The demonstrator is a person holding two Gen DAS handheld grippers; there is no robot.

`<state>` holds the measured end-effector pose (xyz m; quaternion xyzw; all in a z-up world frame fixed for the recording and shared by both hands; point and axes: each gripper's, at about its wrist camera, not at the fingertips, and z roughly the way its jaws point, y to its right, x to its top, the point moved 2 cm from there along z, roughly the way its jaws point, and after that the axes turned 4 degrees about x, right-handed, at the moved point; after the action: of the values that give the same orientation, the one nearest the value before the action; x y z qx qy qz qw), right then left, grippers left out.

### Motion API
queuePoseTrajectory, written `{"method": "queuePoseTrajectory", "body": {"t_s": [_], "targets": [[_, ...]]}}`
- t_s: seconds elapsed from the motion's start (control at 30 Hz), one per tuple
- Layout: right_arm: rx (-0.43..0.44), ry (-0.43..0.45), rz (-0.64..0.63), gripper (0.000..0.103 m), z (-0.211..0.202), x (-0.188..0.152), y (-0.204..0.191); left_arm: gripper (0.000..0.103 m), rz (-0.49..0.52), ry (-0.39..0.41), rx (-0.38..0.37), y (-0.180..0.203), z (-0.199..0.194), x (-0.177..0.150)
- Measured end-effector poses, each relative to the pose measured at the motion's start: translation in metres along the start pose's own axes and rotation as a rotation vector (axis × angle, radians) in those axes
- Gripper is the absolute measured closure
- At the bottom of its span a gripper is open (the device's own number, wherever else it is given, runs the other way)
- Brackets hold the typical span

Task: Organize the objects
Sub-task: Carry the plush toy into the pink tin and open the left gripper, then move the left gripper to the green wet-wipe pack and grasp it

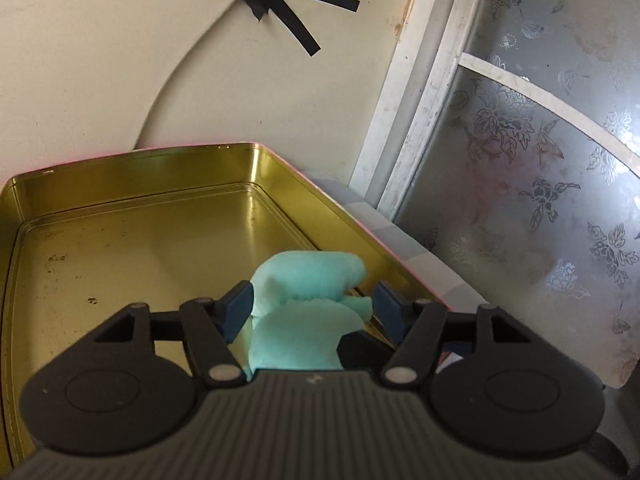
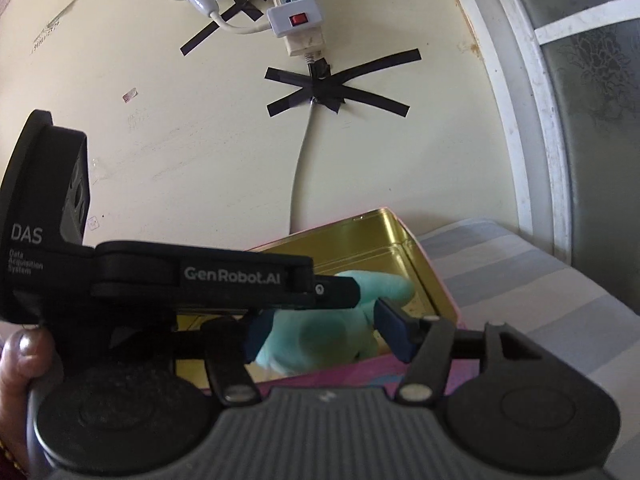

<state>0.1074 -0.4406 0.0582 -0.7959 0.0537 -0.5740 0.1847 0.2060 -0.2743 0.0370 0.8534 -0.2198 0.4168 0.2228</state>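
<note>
Gold rectangular metal tin (image 1: 120, 248) lies open, bare on its left side; toward its right wall sits the mint-green plush toy (image 1: 308, 280). Left hand-held gripper (image 1: 312, 304) straddles it, jaws apart, seemingly released. Right hand-held gripper (image 2: 320, 328) is likewise spread around the toy. Placement looks done; both must withdraw.
</note>
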Motion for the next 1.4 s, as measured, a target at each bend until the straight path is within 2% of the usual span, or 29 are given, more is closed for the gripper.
{"method": "queuePoseTrajectory", "body": {"t_s": [0.2, 0.33, 0.53, 0.73, 0.83, 0.87, 0.9, 1.0, 1.13, 1.23, 1.4], "targets": [[0.086, 0.011, 0.005, 0.040, -0.021, 0.000, -0.021, 0.035, 0.018, 0.103, 0.011, 0.002, -0.066, -0.011], [0.157, -0.041, -0.010, 0.040, -0.036, -0.021, -0.047, 0.035, 0.045, 0.144, 0.054, -0.002, -0.113, -0.042], [0.223, -0.181, -0.053, 0.038, -0.045, -0.067, -0.089, 0.034, 0.056, 0.112, 0.127, -0.019, -0.154, -0.099], [0.250, -0.346, -0.197, 0.037, -0.040, -0.107, -0.134, 0.034, -0.011, 0.049, 0.191, -0.054, -0.179, -0.141], [0.259, -0.400, -0.277, 0.035, -0.037, -0.121, -0.155, 0.034, -0.062, 0.036, 0.221, -0.074, -0.192, -0.162], [0.259, -0.409, -0.305, 0.033, -0.037, -0.126, -0.162, 0.034, -0.077, 0.035, 0.233, -0.080, -0.196, -0.168], [0.247, -0.407, -0.346, 0.027, -0.038, -0.130, -0.169, 0.034, -0.091, 0.032, 0.245, -0.086, -0.200, -0.174], [0.248, -0.421, -0.430, 0.023, -0.039, -0.139, -0.188, 0.034, -0.160, 0.019, 0.251, -0.108, -0.211, -0.194], [0.280, -0.439, -0.489, 0.018, -0.037, -0.148, -0.212, 0.034, -0.134, 0.053, 0.296, -0.117, -0.228, -0.206], [0.309, -0.451, -0.514, 0.017, -0.034, -0.152, -0.228, 0.034, -0.167, 0.073, 0.288, -0.133, -0.247, -0.213], [0.350, -0.480, -0.541, 0.014, -0.020, -0.157, -0.254, 0.033, -0.234, 0.200, 0.305, -0.164, -0.294, -0.202]]}}
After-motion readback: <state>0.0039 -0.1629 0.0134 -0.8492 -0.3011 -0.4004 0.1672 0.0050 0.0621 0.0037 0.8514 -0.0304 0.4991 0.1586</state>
